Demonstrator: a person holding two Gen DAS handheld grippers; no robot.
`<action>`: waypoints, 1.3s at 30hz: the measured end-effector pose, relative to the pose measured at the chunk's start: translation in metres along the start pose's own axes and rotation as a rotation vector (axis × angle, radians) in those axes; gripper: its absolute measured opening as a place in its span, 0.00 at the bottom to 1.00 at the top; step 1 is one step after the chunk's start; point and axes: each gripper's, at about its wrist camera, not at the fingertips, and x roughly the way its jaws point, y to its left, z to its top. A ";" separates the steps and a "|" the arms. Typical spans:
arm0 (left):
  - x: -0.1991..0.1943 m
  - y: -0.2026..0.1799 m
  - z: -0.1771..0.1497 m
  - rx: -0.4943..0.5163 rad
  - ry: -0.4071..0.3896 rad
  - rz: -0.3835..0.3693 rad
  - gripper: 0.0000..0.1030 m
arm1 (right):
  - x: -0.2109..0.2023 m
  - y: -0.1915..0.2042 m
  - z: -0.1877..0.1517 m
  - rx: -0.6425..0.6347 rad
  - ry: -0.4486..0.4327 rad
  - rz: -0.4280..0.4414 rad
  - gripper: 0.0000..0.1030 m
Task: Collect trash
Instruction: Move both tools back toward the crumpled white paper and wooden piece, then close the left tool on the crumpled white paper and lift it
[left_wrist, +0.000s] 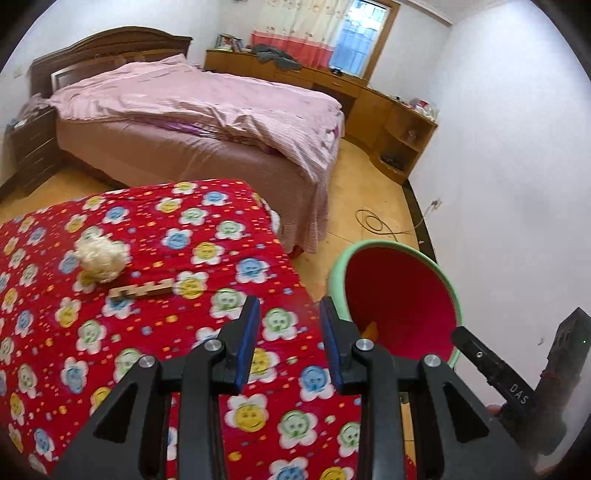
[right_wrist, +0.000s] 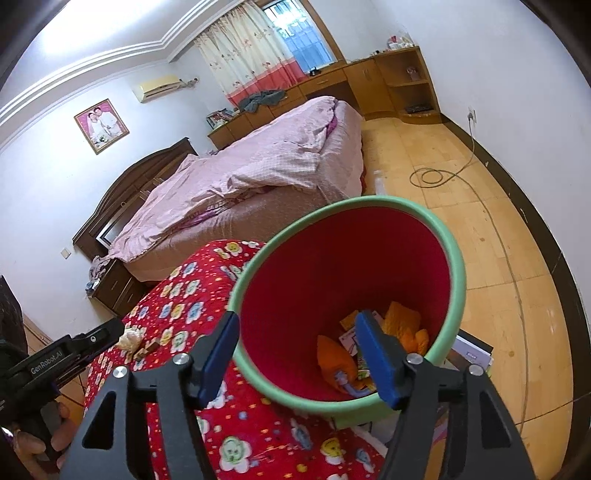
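Observation:
A bin with a green rim (left_wrist: 384, 244) (right_wrist: 388, 201) and red inside stands beside a table under a red flowered cloth (left_wrist: 55, 332) (right_wrist: 240, 424). Orange wrappers (right_wrist: 334, 360) and papers lie at the bin's bottom. On the cloth rest a crumpled white ball (left_wrist: 100, 258) (right_wrist: 129, 339) and a notched wooden piece (left_wrist: 142, 290). My left gripper (left_wrist: 290, 301) hangs open over the cloth's right edge, nothing between its blue pads. My right gripper (right_wrist: 297, 315) is open above the bin's mouth, empty.
A bed with a pink cover (left_wrist: 207, 110) fills the room behind the table. Wooden cabinets (left_wrist: 373, 107) line the far wall. A cable (left_wrist: 373, 221) coils on the tiled floor by the bin. Books (right_wrist: 472, 354) lie under the bin's right side.

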 end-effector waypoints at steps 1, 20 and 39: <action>-0.003 0.005 0.000 -0.007 -0.003 0.002 0.31 | -0.001 0.003 0.000 -0.004 0.000 -0.003 0.70; -0.047 0.107 -0.004 -0.087 -0.045 0.159 0.40 | 0.007 0.094 -0.021 -0.109 0.039 0.019 0.83; 0.005 0.169 0.016 -0.083 -0.012 0.221 0.56 | 0.047 0.127 -0.030 -0.134 0.060 0.012 0.95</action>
